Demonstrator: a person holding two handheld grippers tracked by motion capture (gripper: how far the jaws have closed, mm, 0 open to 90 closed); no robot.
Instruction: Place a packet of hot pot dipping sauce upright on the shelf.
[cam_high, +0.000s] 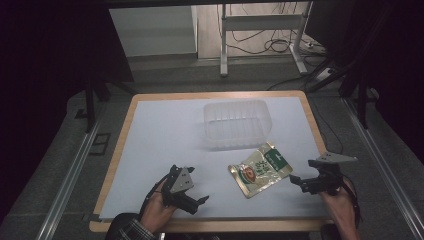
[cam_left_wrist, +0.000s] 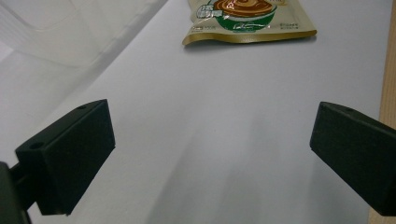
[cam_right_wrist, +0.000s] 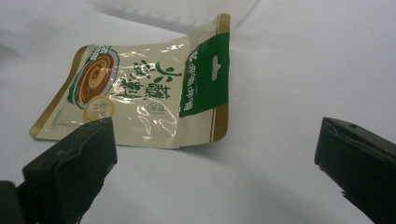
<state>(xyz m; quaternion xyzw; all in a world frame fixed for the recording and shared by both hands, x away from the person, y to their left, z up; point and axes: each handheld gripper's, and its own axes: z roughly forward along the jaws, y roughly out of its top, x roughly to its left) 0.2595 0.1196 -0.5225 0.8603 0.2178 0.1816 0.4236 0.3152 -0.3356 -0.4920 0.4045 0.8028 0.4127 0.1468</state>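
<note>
High view: snack pouch (cam_high: 260, 170), cream foil with a green header strip and a brown bowl picture, flat on the white table sheet (cam_high: 165, 135) at lower centre-right, just below the clear plastic tub (cam_high: 237, 123). Left gripper (cam_high: 199, 204) at lower left, right gripper (cam_high: 299, 182) at lower right beside the pouch; each held in a hand.

Left gripper view: jaws spread wide, nothing between them; pouch at top centre, tub at upper left.

Right gripper view: jaws spread wide, empty; pouch (cam_right_wrist: 140, 91) at centre-left, glossy, header edge curled up, punched hang hole.
</note>
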